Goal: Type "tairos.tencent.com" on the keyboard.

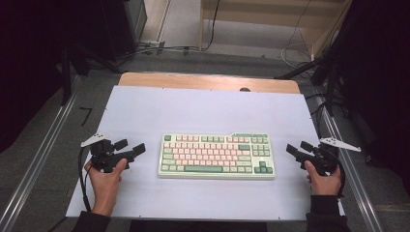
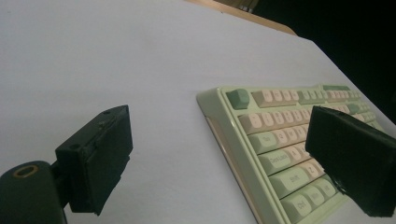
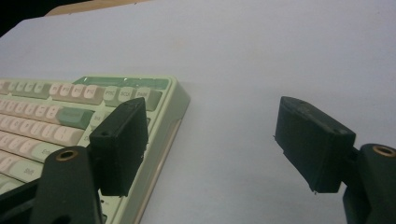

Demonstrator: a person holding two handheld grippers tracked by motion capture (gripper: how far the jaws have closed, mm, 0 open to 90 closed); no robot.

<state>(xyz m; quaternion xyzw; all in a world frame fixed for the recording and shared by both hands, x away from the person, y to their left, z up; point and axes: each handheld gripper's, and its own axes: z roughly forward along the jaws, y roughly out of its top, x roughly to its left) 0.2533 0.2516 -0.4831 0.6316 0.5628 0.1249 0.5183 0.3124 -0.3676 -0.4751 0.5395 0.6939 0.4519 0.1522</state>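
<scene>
A pale green keyboard [image 1: 216, 155] with pink and green keys lies flat in the middle of the white sheet. My left gripper [image 1: 129, 147] rests just off its left end, held in a hand, jaws wide apart with nothing between them. In the left gripper view the keyboard [image 2: 280, 144] runs past the right jaw and the left gripper [image 2: 229, 158] frames bare sheet. My right gripper [image 1: 298, 148] sits off the keyboard's right end, also open and empty. The right gripper view has the keyboard [image 3: 60, 121] behind the left jaw of the right gripper [image 3: 215, 149].
The white sheet [image 1: 203, 108] covers a wooden table [image 1: 208, 81] whose far edge shows beyond it. Metal rails [image 1: 34, 164] run along both sides. Cables [image 1: 295, 48] and dark stands lie on the floor beyond the table.
</scene>
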